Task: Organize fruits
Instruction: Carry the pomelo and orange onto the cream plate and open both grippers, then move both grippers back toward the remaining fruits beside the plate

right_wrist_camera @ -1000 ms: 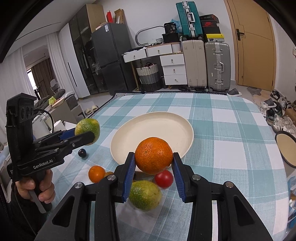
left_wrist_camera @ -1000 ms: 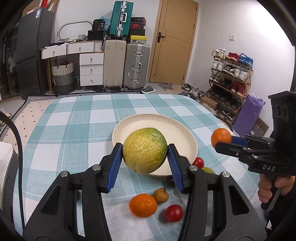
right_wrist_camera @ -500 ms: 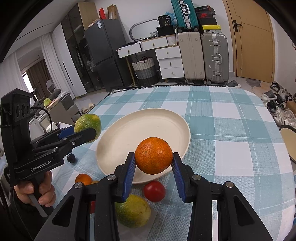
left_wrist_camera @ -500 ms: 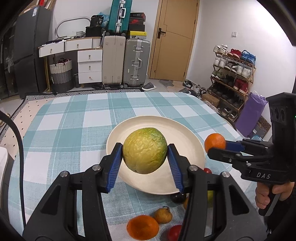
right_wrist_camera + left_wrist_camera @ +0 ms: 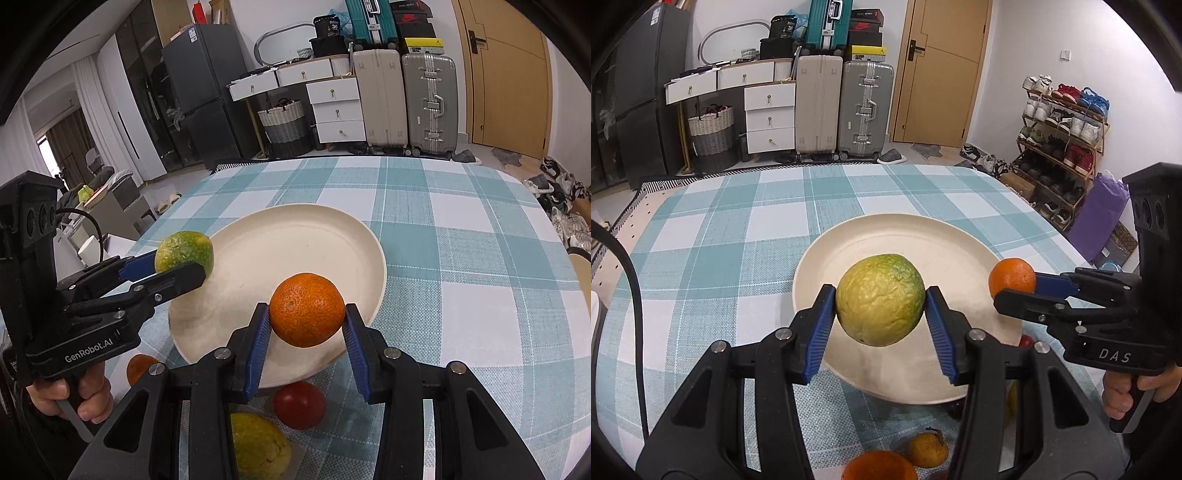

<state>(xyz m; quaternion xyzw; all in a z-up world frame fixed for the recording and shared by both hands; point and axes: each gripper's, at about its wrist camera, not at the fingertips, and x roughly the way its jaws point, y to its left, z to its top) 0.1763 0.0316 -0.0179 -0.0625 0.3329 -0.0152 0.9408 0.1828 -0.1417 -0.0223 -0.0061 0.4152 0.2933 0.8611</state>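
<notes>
Left gripper (image 5: 881,317): blue pads pinch a wrinkled yellow-green citrus (image 5: 880,299) at the centre of the left wrist frame; the fruit hangs in the air above the near half of the cream plate (image 5: 849,240).
Right gripper (image 5: 306,332): pads pinch an orange (image 5: 307,309) at lower centre of the right wrist frame, held over the near right rim of the plate.
Change over the last second: both grippers have come forward. A second ago the plate sat further up in each frame with loose fruit in full view below the fingers; now the plate fills the middle and both held fruits sit over it rather than short of it.
Cross view: in the left wrist frame the right gripper enters from the right edge with its orange just past the plate's right rim; in the right wrist frame the left gripper enters from the left with the citrus at the plate's left rim.
Plate: nothing lies on it yet.
Left on the checked tablecloth (image 5: 713,251): in the right wrist frame, a red tomato-like fruit (image 5: 300,405), a yellow-green citrus (image 5: 258,446) and a small orange (image 5: 142,369) at the bottom; in the left wrist frame, a small brownish fruit (image 5: 927,449) at the bottom edge.
Meaning for the task: transport looks nearly over; lowering and letting go of both fruits seems the next step, and the loose pieces must follow.
Risk: round fruit may roll, so a low release near the plate's middle seems wise.
</notes>
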